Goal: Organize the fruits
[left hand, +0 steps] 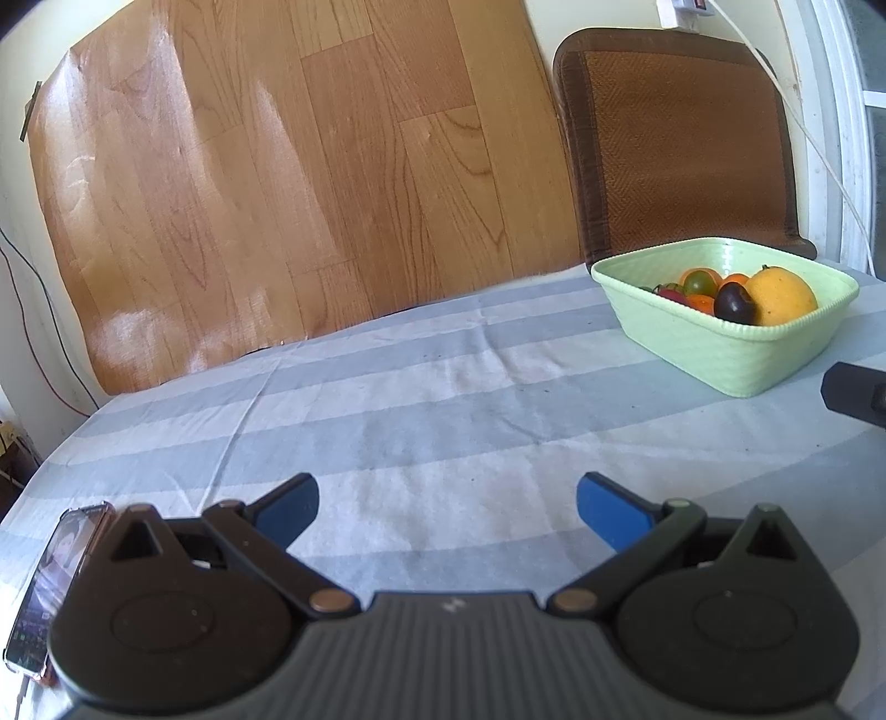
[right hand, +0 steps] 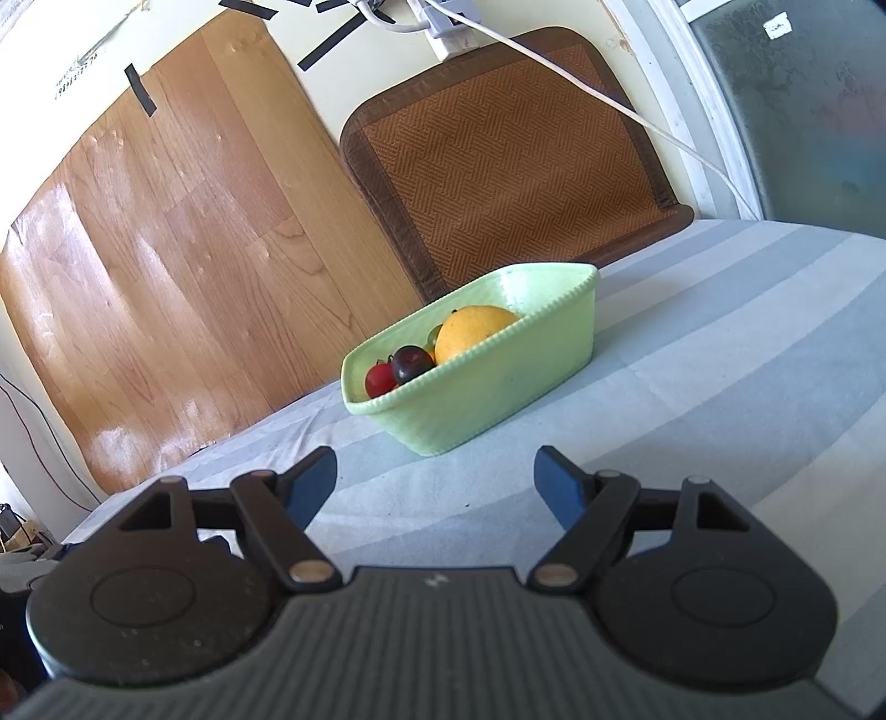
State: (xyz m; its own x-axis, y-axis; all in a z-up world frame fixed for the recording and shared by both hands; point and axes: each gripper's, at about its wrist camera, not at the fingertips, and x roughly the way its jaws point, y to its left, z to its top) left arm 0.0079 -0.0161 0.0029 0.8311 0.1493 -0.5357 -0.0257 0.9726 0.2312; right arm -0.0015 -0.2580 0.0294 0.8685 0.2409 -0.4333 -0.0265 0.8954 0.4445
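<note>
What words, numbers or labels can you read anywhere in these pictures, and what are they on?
Nothing reads clearly.
Handwritten digits on the cream wall: too small and blurred to quote.
White sticker on the frosted window pane: illegible.
Lit screen of the smartphone lying on the striped tablecloth: text too small.
Small white mark on each black gripper body: a logo, no words.

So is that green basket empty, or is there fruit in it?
Not empty. The green basket holds a big yellow-orange fruit, a dark plum and a small red fruit.

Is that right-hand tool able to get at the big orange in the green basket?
Probably yes: the right tool is open, the orange sits uncovered in the basket, and only bare cloth lies between.
</note>
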